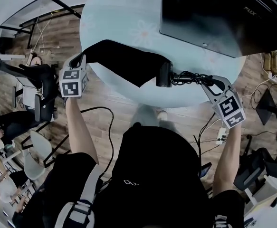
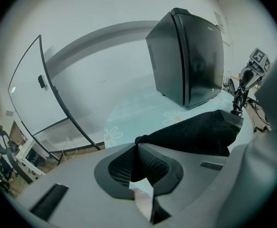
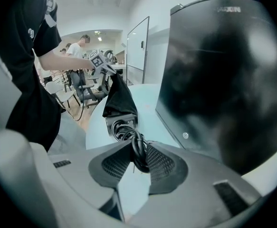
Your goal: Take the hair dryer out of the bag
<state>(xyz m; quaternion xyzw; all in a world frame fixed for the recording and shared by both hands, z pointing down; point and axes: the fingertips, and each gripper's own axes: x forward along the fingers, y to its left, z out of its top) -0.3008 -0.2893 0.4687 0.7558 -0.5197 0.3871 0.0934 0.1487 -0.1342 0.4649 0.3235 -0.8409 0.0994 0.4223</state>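
While the left gripper has its jaws pressed together on the far-left end of one black bag, that bag stretches rightward over the round table. One hair dryer pokes from its open mouth near the table's edge. Its one coiled cord is pinched between the jaws of the right gripper. One black cabinet stands behind.

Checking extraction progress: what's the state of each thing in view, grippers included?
left gripper: shut on one end of the bag.
right gripper: shut on the cord.
bag: stretched out, mouth toward the right gripper.
hair dryer: mostly inside the bag, one end sticking out.
cord: bundled in a coil, out of the bag.
black fridge: door shut.
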